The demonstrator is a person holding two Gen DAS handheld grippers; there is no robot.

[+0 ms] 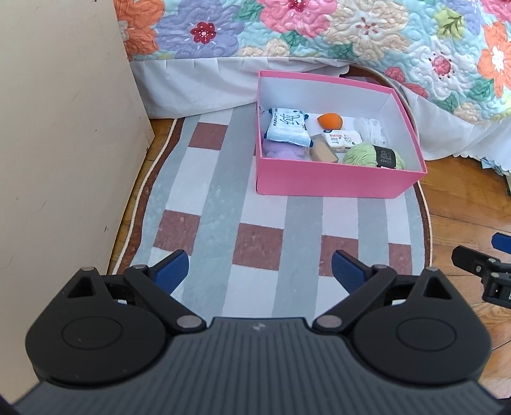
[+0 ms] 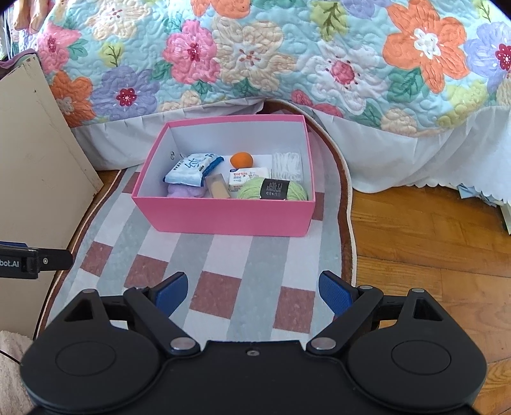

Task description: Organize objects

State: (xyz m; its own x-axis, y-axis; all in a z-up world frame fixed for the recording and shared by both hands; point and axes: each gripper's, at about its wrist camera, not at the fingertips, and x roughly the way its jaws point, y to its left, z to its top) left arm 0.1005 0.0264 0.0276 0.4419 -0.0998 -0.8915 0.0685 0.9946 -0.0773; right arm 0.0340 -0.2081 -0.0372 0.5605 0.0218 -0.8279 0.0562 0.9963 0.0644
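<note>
A pink box (image 1: 322,178) (image 2: 223,217) stands on the checked rug by the bed. Inside lie a blue-white tissue pack (image 1: 286,126) (image 2: 191,169), an orange ball (image 1: 330,121) (image 2: 241,159), a small white packet (image 1: 341,140) (image 2: 247,177), a tan block (image 1: 322,151) (image 2: 217,188), green yarn (image 1: 373,156) (image 2: 274,188), a purple tuft (image 1: 281,148) (image 2: 185,191) and a clear bag of cotton swabs (image 1: 372,127) (image 2: 287,166). My left gripper (image 1: 258,271) hovers open over the rug, short of the box, nothing between its fingers. My right gripper (image 2: 252,292) is open and empty too.
A beige cabinet (image 1: 57,143) (image 2: 35,166) stands at the left. The bed with a floral quilt (image 1: 319,28) (image 2: 287,57) runs behind the box. Wooden floor (image 2: 431,239) lies right of the rug (image 1: 223,223). The other gripper shows at each view's edge.
</note>
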